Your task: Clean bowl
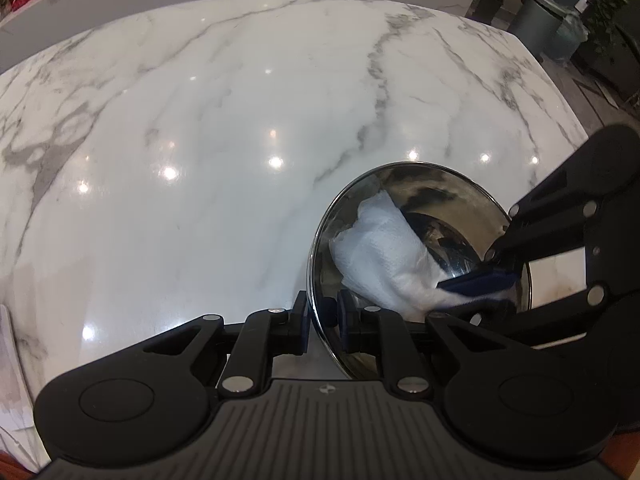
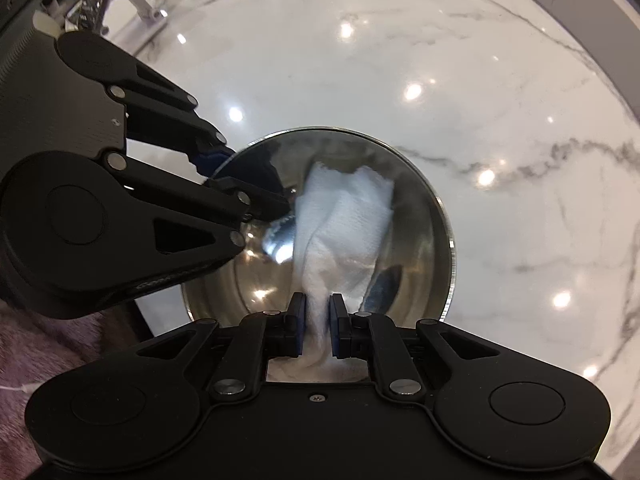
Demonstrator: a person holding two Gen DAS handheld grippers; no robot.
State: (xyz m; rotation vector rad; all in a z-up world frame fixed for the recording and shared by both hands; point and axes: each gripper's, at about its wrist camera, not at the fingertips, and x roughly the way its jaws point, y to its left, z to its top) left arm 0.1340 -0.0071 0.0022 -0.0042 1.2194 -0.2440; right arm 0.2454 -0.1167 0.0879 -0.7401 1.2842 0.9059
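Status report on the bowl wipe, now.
Left tool clamped on bowl rim. Right tool shut on paper towel, towel inside bowl. Marble counter around it, nothing obstructing.

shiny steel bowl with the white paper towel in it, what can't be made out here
- Left wrist view: the shiny steel bowl has its near rim hidden behind the left gripper.
- Right wrist view: the bowl's bottom lies under the white paper towel held by the right gripper.
- Both views: mirror reflections mask any dirt.

One steel bowl [image 1: 404,216], one paper towel [image 1: 380,248], two grippers [image 1: 322,320] [image 2: 318,328].
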